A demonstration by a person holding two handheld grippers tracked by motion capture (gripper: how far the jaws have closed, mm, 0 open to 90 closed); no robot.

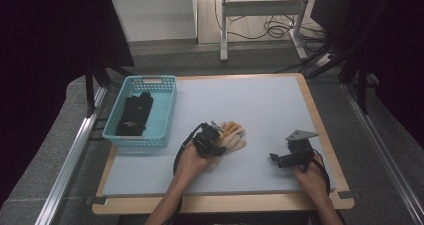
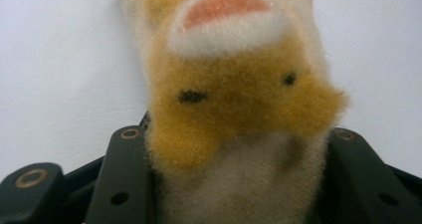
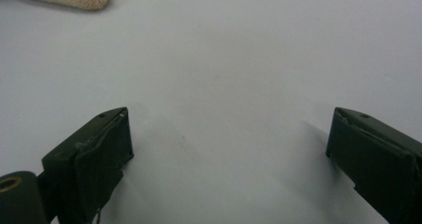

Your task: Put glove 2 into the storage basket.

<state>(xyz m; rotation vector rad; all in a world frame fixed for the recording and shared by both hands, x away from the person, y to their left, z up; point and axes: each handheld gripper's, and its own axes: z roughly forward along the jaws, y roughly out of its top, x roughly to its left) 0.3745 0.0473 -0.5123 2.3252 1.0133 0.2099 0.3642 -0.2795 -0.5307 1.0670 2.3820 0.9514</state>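
Fuzzy tan glove (image 2: 234, 99), right of the teal basket (image 1: 141, 111), sits clamped in the left hand-held gripper (image 1: 214, 137); shallow cuff hold may slip on lifting, right hand-held gripper (image 3: 229, 159) released.

A fuzzy tan-and-cream glove (image 1: 233, 135) lies flat on the white tabletop, mid-front.

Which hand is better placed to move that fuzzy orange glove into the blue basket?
Left. The left hand-held gripper already has its jaws around the fuzzy glove and sits nearer the blue basket. The right hand-held gripper is open over bare table, farther away.
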